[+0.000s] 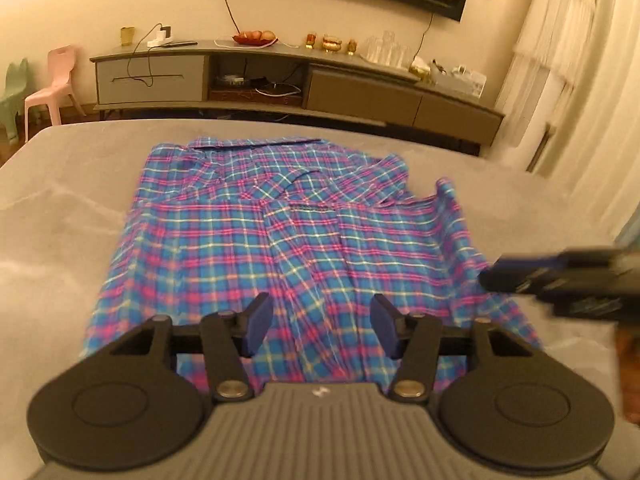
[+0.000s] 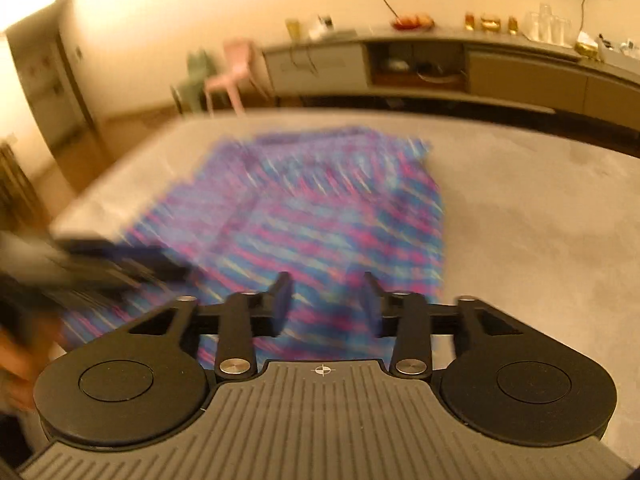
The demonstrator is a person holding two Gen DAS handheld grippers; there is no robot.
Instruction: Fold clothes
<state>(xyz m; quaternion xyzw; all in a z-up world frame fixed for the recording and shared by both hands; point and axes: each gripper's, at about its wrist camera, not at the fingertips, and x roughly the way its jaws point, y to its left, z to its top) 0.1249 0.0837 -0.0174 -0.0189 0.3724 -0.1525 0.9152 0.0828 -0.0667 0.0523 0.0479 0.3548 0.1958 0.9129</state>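
On grey table point(image 1: 60, 200), plaid shirt point(image 1: 256, 240).

Black hand-held gripper point(image 1: 322, 330), blue pads point(image 1: 256, 330)

A: Obstacles on the table point(image 1: 60, 208)?
B: One plaid shirt point(image 1: 280, 240), lying low across the middle; its right edge is rucked up.
A: Free room?
B: Bare grey surface left, right and beyond the shirt.

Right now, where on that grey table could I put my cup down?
Bare grey table lies left of the plaid shirt, and more to its right. The near edge is crowded by both hand-held grippers, left and right.
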